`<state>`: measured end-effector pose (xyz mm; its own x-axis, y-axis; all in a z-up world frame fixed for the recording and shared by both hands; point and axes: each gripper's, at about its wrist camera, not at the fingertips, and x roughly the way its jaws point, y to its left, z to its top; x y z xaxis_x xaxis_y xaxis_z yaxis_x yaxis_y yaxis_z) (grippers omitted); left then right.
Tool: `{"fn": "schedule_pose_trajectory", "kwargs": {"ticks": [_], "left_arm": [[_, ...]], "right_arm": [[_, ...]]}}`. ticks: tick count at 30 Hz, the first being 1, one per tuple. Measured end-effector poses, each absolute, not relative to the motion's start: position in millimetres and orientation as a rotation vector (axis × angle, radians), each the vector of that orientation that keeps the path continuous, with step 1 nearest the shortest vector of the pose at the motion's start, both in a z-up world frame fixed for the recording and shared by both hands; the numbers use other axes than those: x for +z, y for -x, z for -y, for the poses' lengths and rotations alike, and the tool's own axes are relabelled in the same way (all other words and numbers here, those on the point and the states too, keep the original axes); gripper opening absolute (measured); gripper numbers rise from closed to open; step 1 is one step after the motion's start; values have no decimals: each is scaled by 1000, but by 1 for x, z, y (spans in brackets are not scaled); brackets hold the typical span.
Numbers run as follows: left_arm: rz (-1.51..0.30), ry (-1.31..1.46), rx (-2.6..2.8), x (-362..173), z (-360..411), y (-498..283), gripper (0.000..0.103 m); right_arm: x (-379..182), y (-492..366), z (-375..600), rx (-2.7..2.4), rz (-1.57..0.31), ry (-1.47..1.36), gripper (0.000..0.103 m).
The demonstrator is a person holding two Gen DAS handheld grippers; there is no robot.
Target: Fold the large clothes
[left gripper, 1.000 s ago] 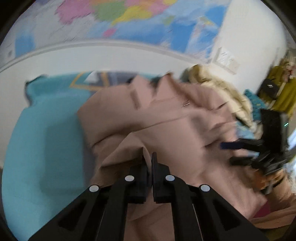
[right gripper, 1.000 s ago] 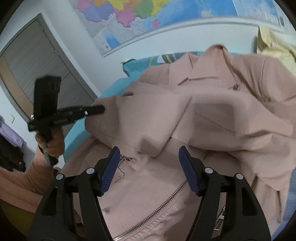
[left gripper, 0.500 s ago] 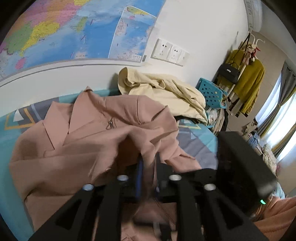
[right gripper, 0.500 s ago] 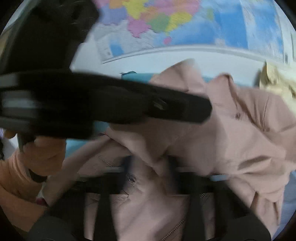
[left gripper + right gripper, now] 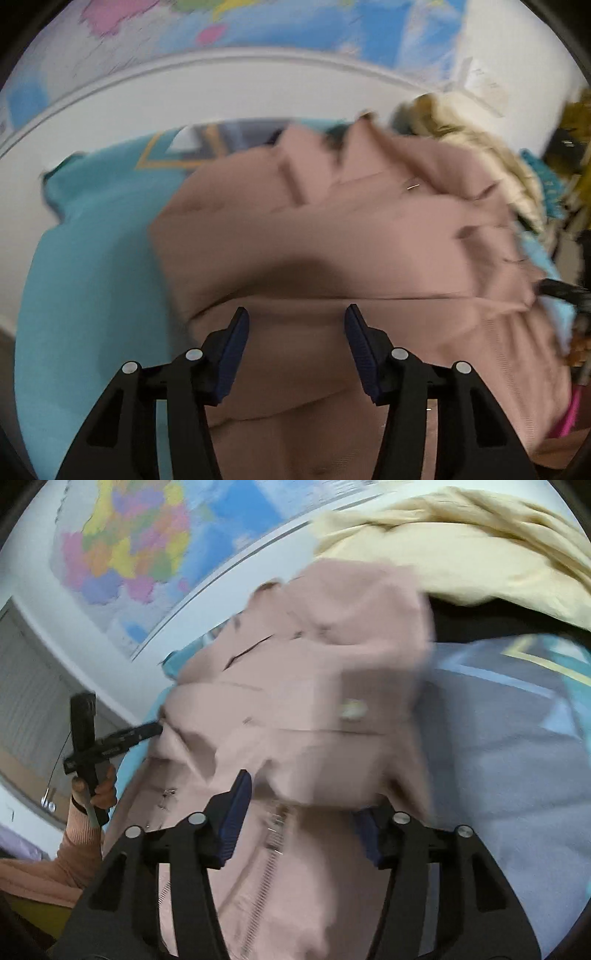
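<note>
Dusty-pink zip-front jacket [image 5: 332,236] lies spread on the teal bedspread [image 5: 92,266], right under my tongs. Left tongs [image 5: 295,328] are opening, blue pads clear of the cloth, a folded edge just ahead of them. Right tongs [image 5: 303,805] are opening too, with a pink flap draped over the right pad and the zipper [image 5: 269,867] running between. Cream garment [image 5: 461,542] sits behind.

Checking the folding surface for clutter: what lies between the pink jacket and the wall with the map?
In the left wrist view, only a strip of the turquoise bedspread separates the pink jacket from the wall; nothing else lies there.
</note>
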<state>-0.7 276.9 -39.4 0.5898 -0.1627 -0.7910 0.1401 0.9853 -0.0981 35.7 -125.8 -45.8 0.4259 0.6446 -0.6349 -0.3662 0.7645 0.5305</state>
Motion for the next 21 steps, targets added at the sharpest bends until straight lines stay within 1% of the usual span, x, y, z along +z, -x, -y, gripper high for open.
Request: {"fn": "schedule_pose_trajectory", "kwargs": {"ticks": [3, 6, 8, 10, 11, 12, 13, 14, 15, 16, 17, 18, 19, 20, 21], "left_arm": [[-906, 11, -139, -38, -284, 0, 55], [-858, -13, -121, -25, -282, -3, 64], [-845, -75, -112, -21, -273, -10, 71], [-843, -162, -83, -23, -260, -22, 72], [-855, -192, -72, -27, -256, -28, 69], [-878, -215, -69, -34, -253, -34, 64], [-893, -224, -60, -40, -252, -40, 49], [-909, -231, -42, -45, -252, -44, 32], [-918, -236, -18, -50, -254, -48, 23], [-915, -222, 12, -52, -260, -51, 11], [-909, -201, 19, -51, -264, -52, 6], [-903, -172, 27, -50, -270, -52, 5], [-897, -135, 27, -47, -277, -51, 4], [-890, -110, 23, -44, -282, -51, 4], [-879, -99, 31, -42, -285, -49, 4]], "right_arm": [[-27, -27, 147, 607, -856, -361, 58], [-4, -26, 150, 555, -759, -327, 59], [2, -37, 135, 578, -753, -252, 62], [1, -53, 103, 599, -750, -133, 64], [-2, -60, 89, 599, -757, -78, 67], [-7, -68, 74, 605, -774, -20, 69], [-13, -73, 65, 609, -786, 23, 70], [-20, -80, 51, 620, -803, 83, 72], [-28, -87, 38, 632, -825, 143, 74], [-36, -92, 27, 617, -843, 207, 71], [-41, -95, 23, 614, -855, 232, 56], [-46, -97, 22, 635, -876, 240, 42], [-50, -100, 19, 671, -905, 235, 7], [-49, -101, 18, 681, -905, 225, 3], [-45, -100, 18, 678, -885, 228, 3]]}}
